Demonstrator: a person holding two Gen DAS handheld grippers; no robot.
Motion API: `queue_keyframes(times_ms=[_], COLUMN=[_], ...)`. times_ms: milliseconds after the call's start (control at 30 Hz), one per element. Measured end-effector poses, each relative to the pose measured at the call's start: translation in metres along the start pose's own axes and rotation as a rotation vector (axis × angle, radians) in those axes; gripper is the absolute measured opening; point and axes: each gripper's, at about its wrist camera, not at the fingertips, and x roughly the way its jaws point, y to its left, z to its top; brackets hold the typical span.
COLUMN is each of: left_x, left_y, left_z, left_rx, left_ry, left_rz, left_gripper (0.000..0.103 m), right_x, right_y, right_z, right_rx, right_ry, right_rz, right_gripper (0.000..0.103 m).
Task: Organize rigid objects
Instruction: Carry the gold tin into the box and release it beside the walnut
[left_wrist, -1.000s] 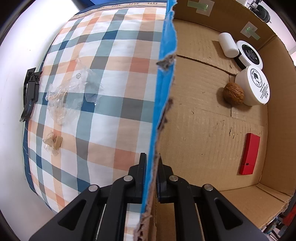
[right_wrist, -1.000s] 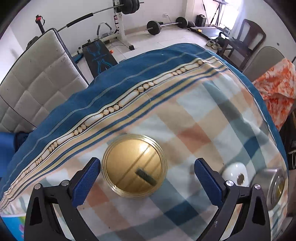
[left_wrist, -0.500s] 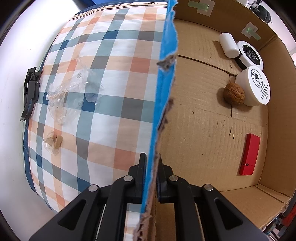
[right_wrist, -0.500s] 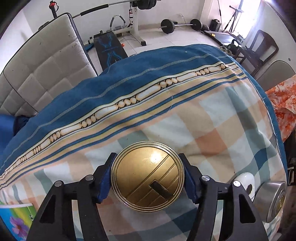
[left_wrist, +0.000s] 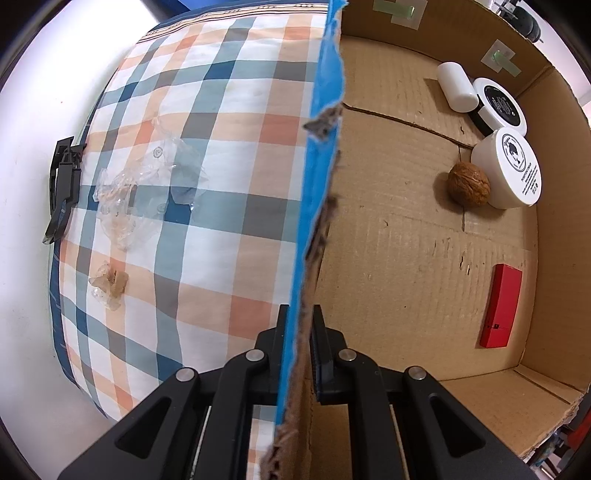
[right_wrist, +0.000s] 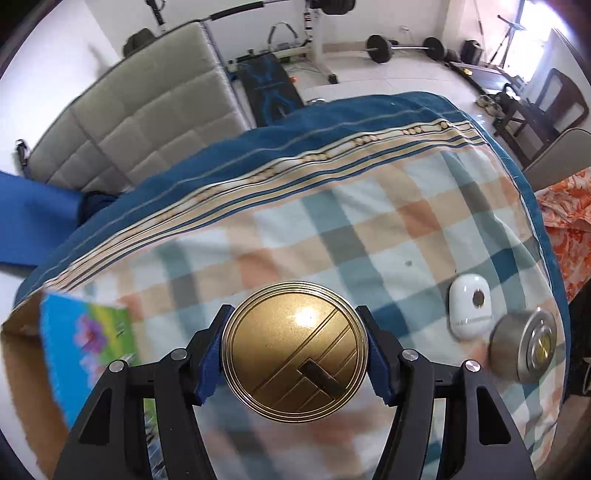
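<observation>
Gold tin in our right jaws — box waits at eight o'clock.

Our right gripper (right_wrist: 295, 354) clamps the gold tin (right_wrist: 294, 350) above the bed (right_wrist: 369, 236); our left gripper (left_wrist: 298, 332) pinches the cardboard box (left_wrist: 388, 258) wall — nearer.

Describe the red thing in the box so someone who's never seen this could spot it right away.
Look inside the open cardboard box beside the checked cloth. On its floor, near the side wall and apart from the walnut and white jars, lies the red block. It is the only red, flat, rectangular thing there.
</observation>
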Motion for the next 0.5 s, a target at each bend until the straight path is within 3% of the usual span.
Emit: queue_keyframes(times_ms=[200,367,500], left_x=[0.0,0.0,-0.001], left_y=[-0.001,-0.001,0.0], left_z=[0.001,0.002,0.002], left_rx=[0.001,-0.001,0.002], left_ry=[0.001,0.003,0.005], left_rz=[0.001,-0.001,0.0], left_gripper=[0.007,0.007,0.007], right_x=[-0.077,-0.118,-0.119], right_y=[0.034,0.108,0.17], right_z=[-0.04,-0.08,-0.102], right_rx=[-0.065,-0.182,-0.267], right_ry=[0.019,0.063,0.081], right_rz=[0.165,0.277,0.306], right_gripper=[0.067,0.067,0.067])
